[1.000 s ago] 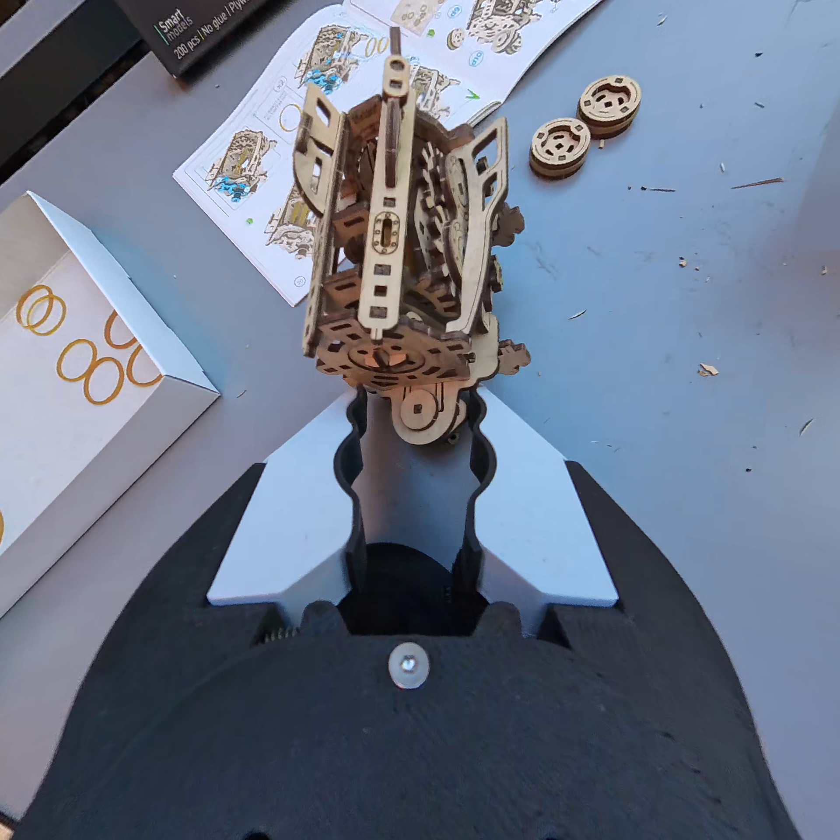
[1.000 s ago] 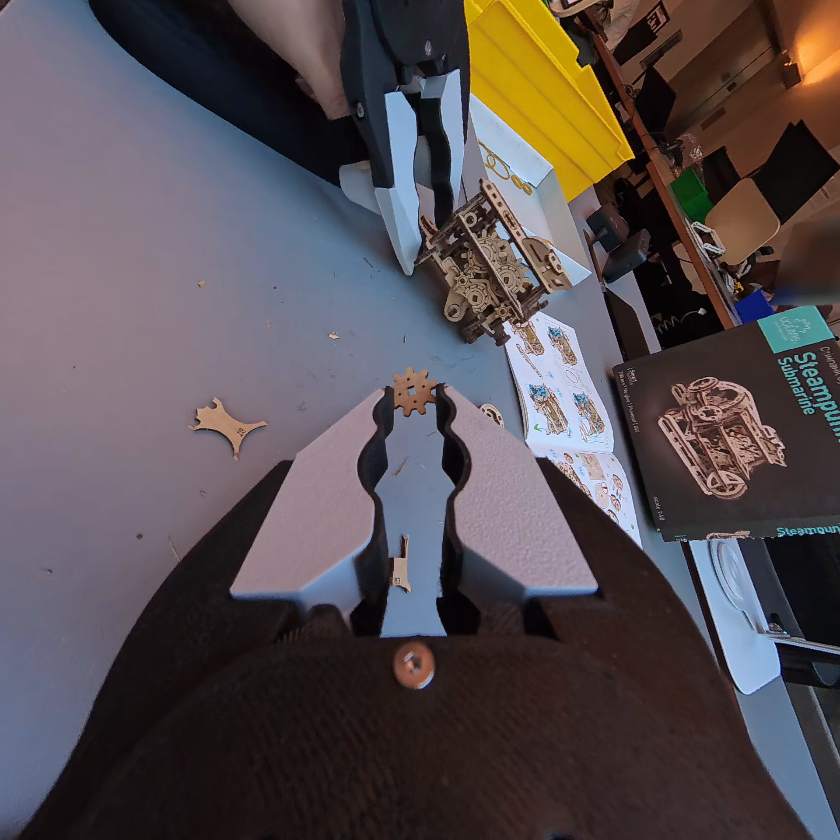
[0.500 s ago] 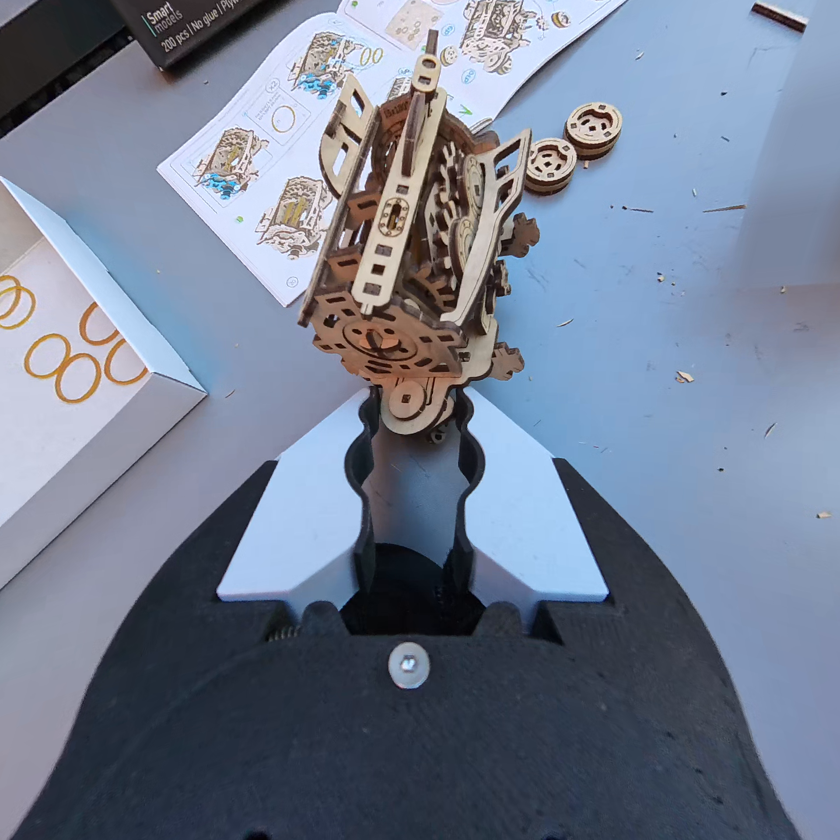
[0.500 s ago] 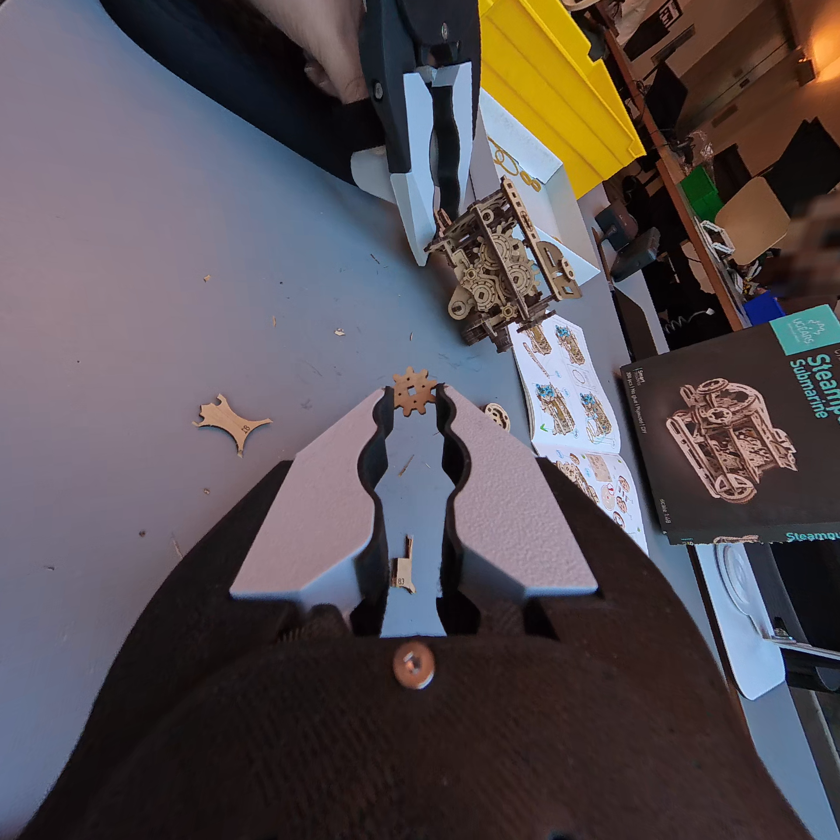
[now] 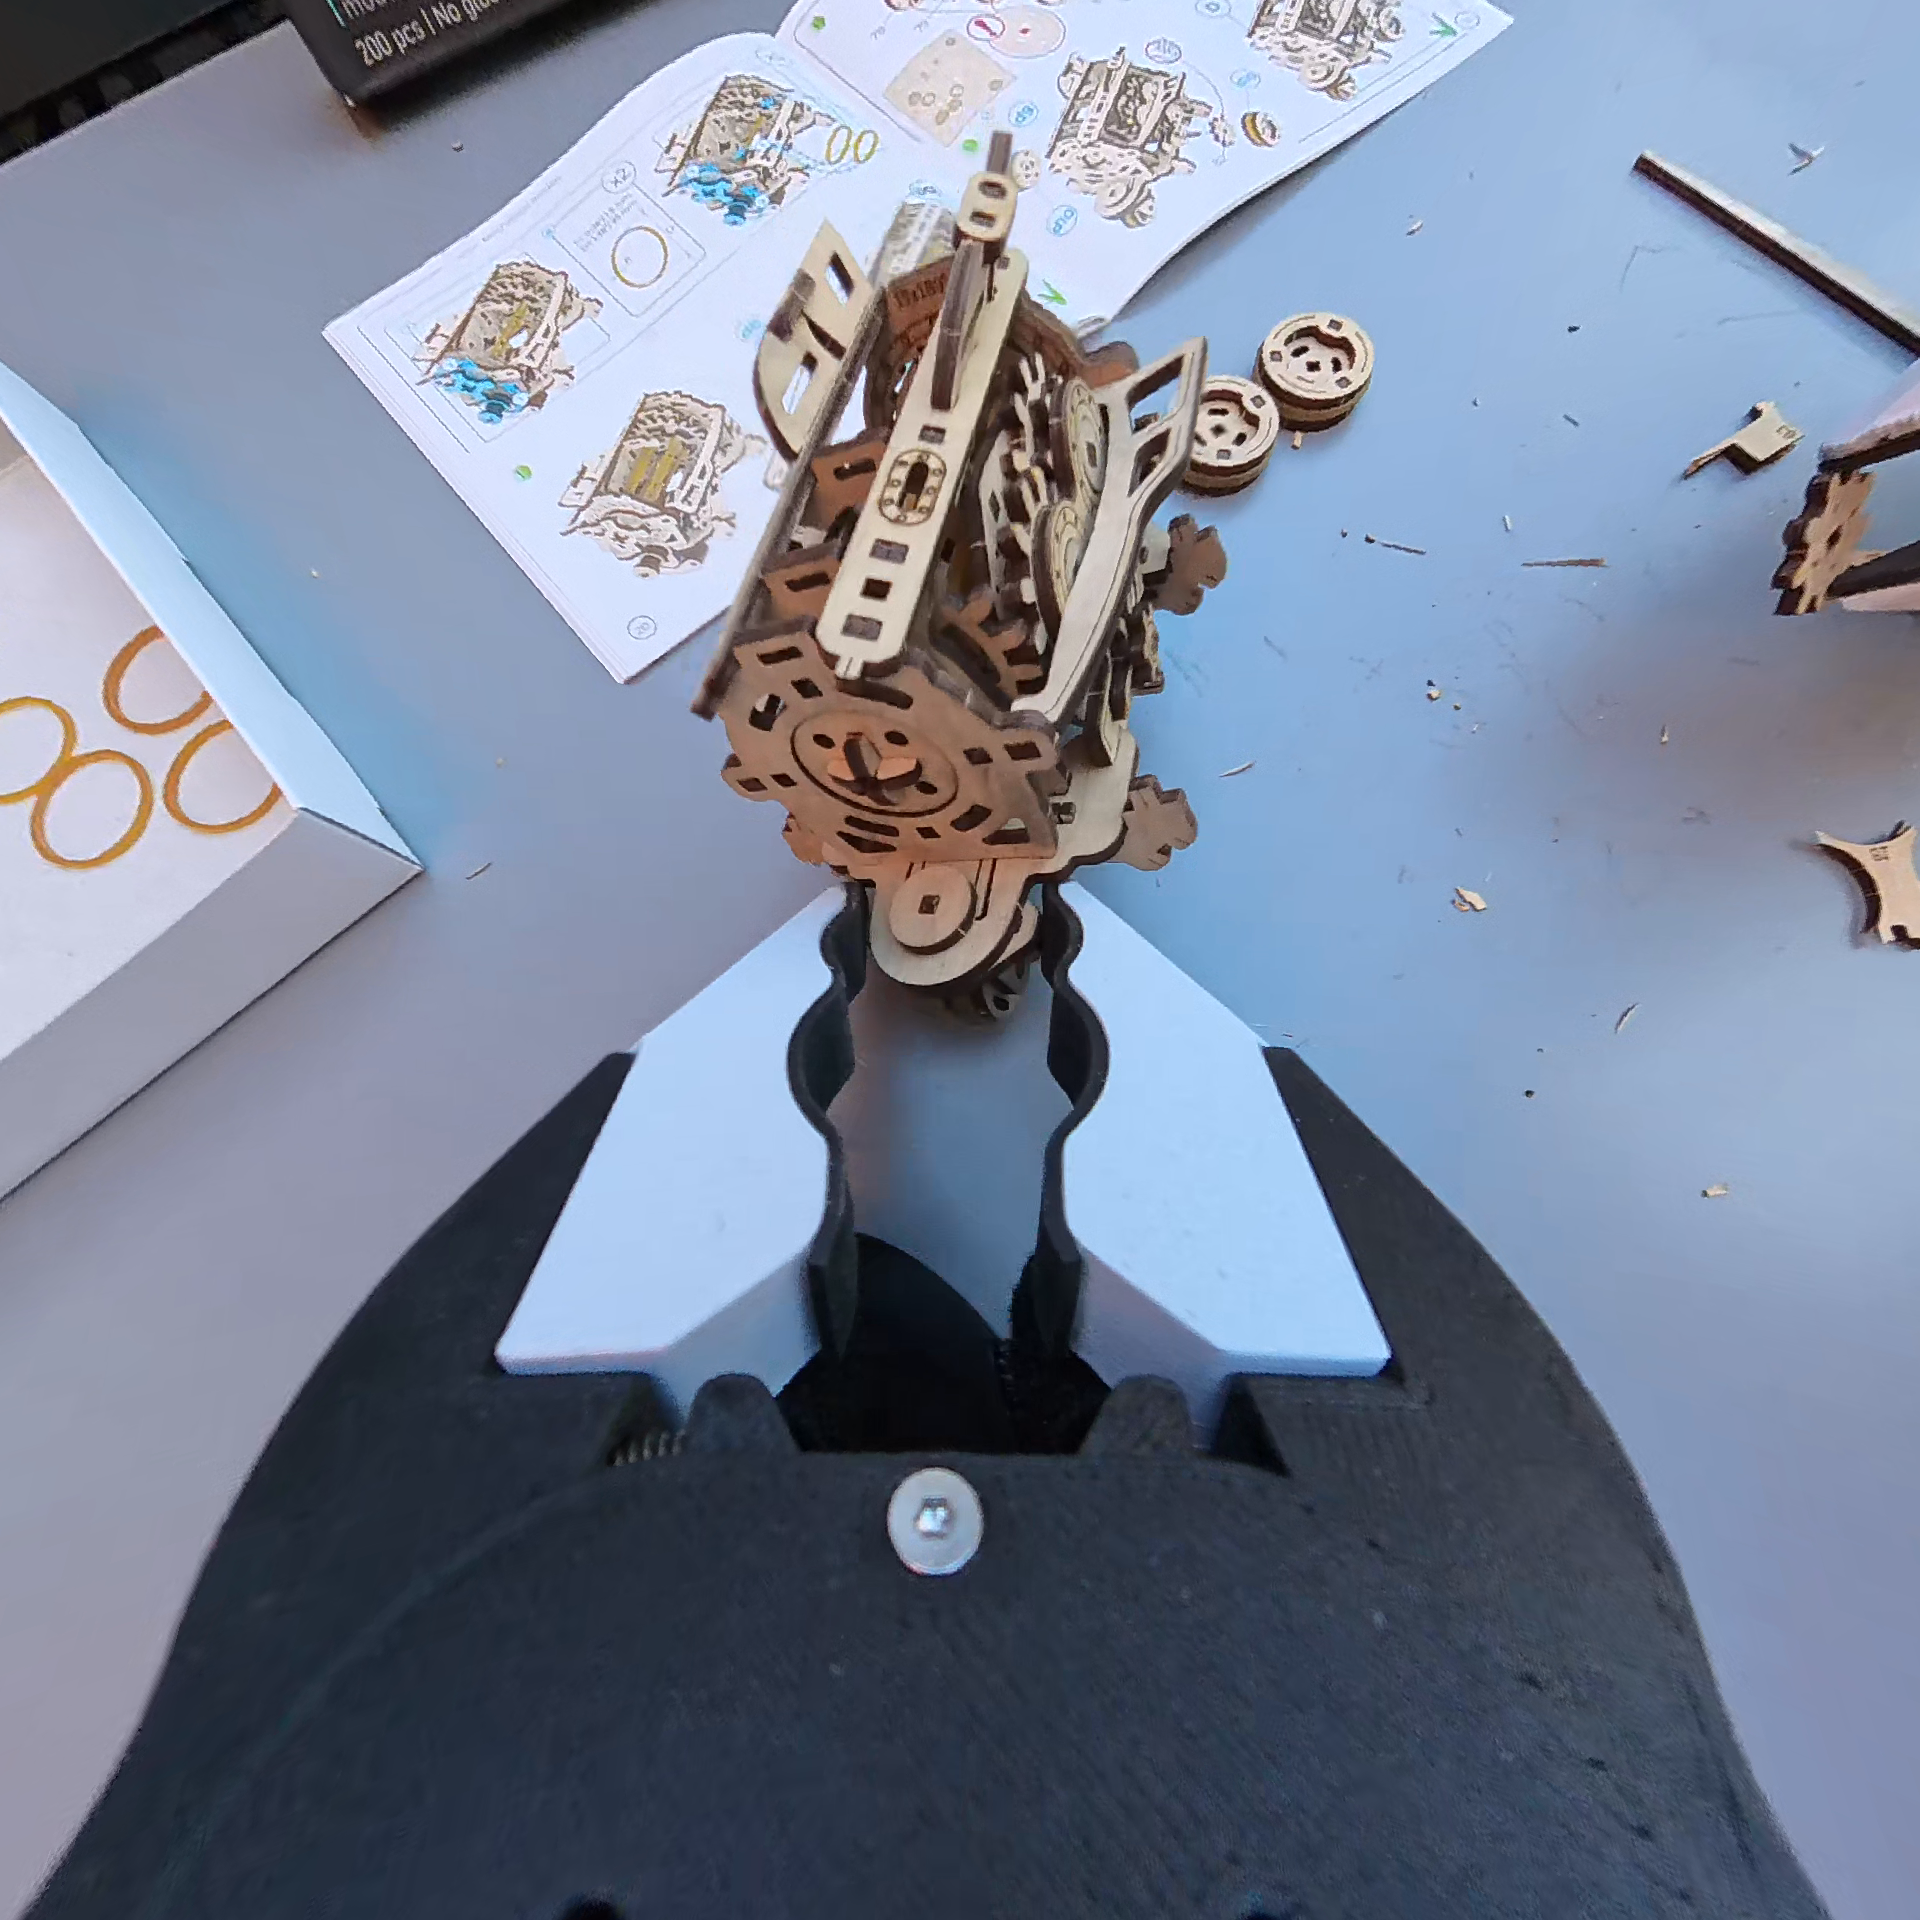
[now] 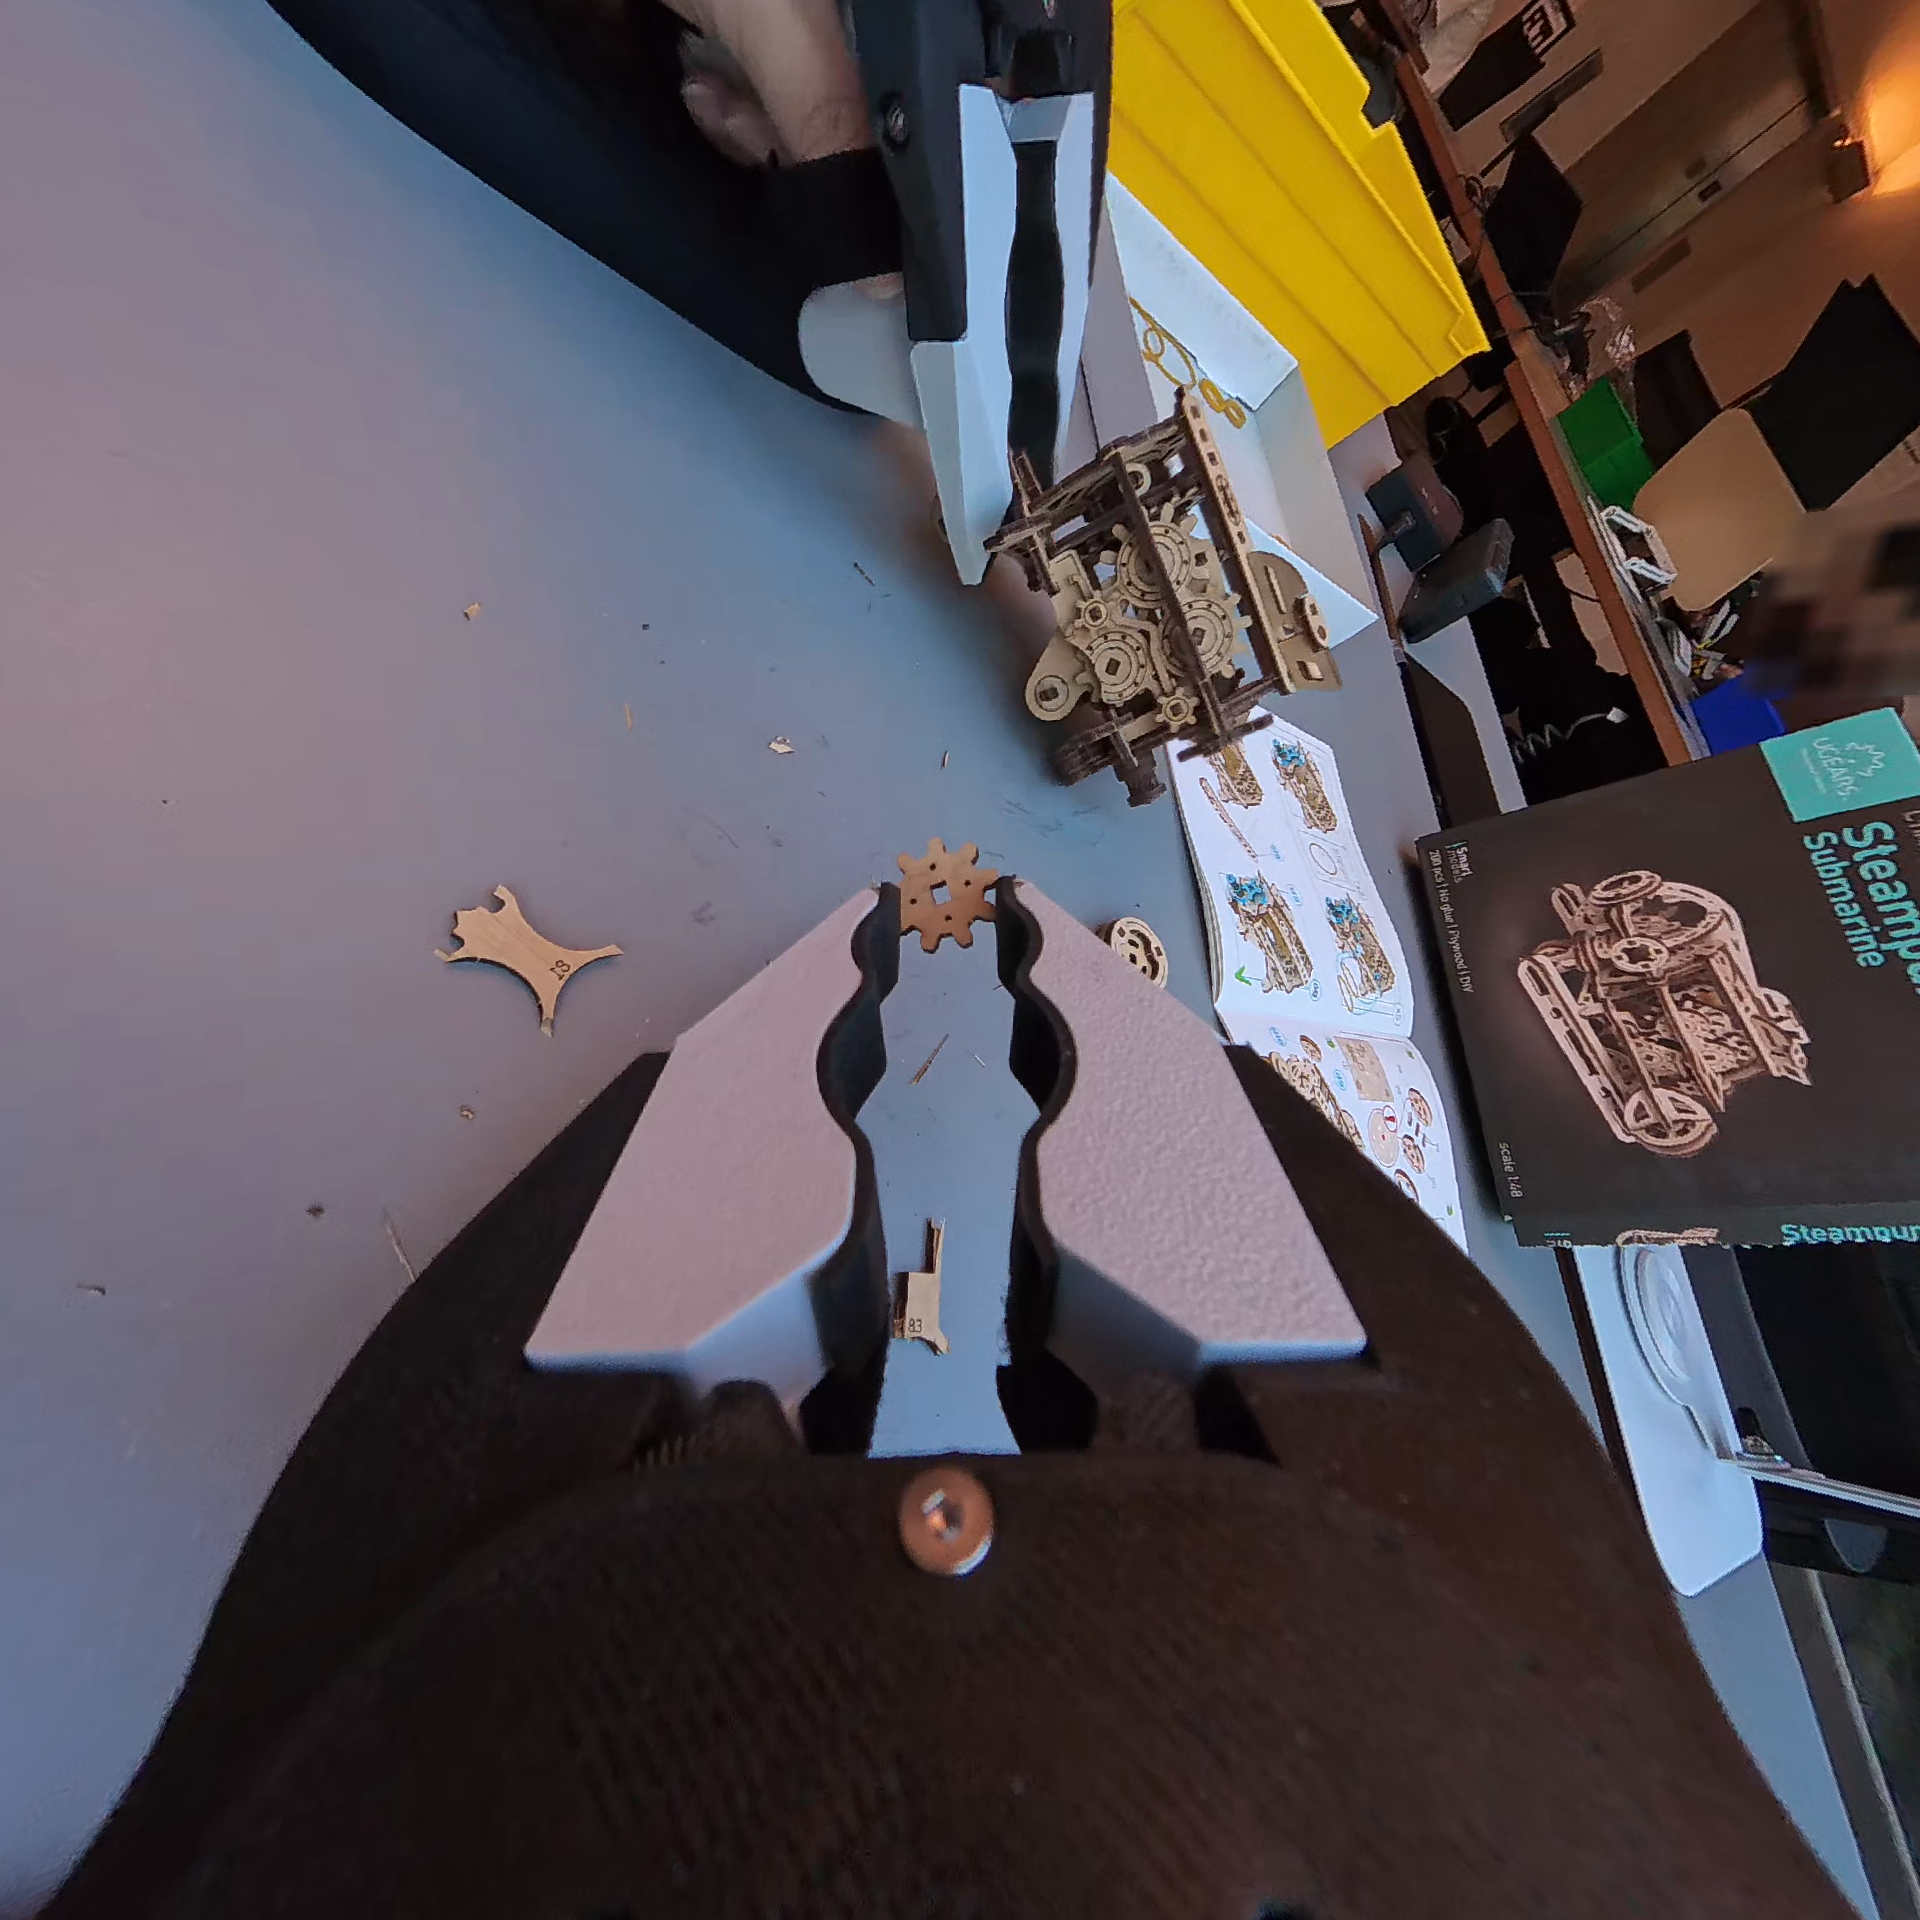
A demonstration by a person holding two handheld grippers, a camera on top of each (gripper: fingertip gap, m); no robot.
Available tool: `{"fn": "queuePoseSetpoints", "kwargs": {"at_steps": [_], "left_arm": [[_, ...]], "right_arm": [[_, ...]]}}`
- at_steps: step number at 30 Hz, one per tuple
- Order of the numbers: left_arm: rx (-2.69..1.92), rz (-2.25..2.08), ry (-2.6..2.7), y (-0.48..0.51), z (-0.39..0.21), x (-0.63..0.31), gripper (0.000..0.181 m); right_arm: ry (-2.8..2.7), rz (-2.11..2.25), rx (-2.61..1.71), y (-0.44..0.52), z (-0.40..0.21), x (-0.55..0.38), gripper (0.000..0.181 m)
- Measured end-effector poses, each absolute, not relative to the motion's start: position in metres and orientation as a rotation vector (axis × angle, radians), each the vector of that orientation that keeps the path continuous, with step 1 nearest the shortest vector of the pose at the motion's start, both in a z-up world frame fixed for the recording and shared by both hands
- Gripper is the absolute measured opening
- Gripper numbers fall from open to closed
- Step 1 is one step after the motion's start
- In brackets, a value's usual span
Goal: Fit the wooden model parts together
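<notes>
My left gripper is shut on the lower end of a half-built wooden gear model and holds it tilted above the grey table. The same model and the left gripper show far off in the right wrist view. My right gripper is shut on a small wooden gear, held flat at its fingertips. That gear and the right fingertips show at the right edge of the left wrist view. Two round wooden wheels lie on the table behind the model.
An open instruction booklet lies beyond the model, a white box with gold rings to the left. A black kit box lies right. Offcut scraps and splinters litter the table. A yellow bin stands behind.
The left gripper has lifted and tilted the model to the right and brought it nearer the right gripper. The right gripper with the small gear has come into the left wrist view's right edge.
</notes>
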State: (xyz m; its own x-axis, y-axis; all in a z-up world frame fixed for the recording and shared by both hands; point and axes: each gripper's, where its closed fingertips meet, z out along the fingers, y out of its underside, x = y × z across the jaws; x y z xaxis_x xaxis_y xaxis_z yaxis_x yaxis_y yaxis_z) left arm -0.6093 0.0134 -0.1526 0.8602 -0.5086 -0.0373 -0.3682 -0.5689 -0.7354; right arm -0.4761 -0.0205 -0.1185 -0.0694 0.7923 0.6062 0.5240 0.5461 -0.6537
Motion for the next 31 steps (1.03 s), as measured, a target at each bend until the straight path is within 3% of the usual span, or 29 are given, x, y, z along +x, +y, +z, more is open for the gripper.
{"fn": "queuePoseSetpoints", "kwargs": {"at_steps": [1, 31], "left_arm": [[-2.248, -0.240, 0.625, 0.012, -0.153, -0.608, 0.032], [-2.342, -0.618, 0.449, 0.011, -0.154, -0.605, 0.032]], "right_arm": [[-1.737, 0.316, -1.102, -0.021, -0.119, -0.476, 0.018], [-1.718, 0.352, -0.954, 0.001, -0.111, -0.541, 0.017]]}}
